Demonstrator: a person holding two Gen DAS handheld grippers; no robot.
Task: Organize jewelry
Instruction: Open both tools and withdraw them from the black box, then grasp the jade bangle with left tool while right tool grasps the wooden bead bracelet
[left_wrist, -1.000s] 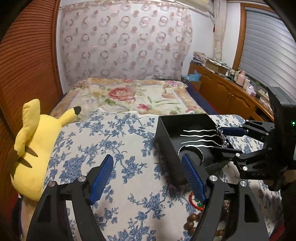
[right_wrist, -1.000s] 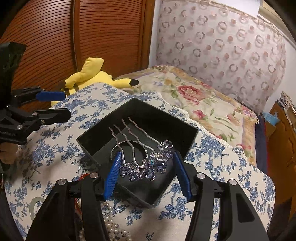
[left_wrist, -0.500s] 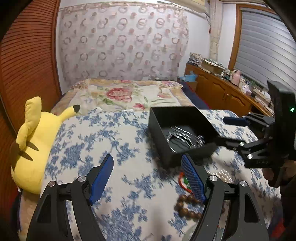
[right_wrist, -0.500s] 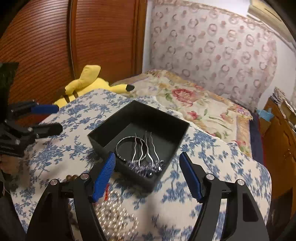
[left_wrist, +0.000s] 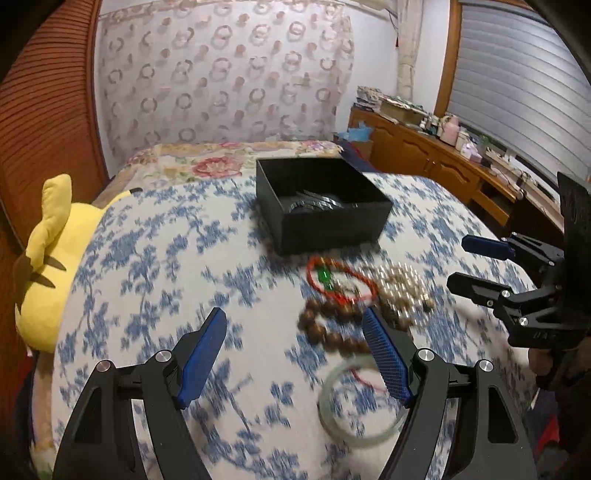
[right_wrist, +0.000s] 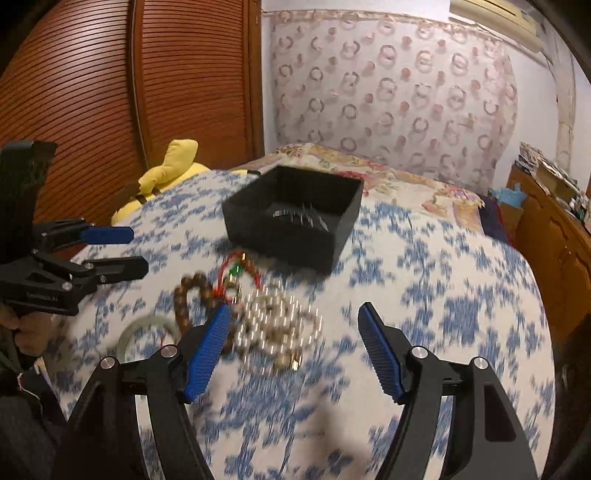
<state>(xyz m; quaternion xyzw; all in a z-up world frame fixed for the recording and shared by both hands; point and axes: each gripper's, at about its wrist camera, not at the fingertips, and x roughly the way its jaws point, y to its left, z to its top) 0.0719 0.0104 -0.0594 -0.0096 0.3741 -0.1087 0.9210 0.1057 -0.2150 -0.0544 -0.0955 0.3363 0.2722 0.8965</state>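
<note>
My left gripper (left_wrist: 293, 350) and right gripper (right_wrist: 291, 349) are both wide apart, holding nothing. The beads (left_wrist: 334, 326) (all blurry) lie mid-frame on the flowery cloth (left_wrist: 155, 258), the black box (left_wrist: 321, 203) above them.

Motion blur smears the beads (right_wrist: 275, 325) & cloth (right_wrist: 424, 295). Box (left_wrist: 325, 206) contents mostly hidden by its wall. Bangle (left_wrist: 354, 402) partly behind a finger.
</note>
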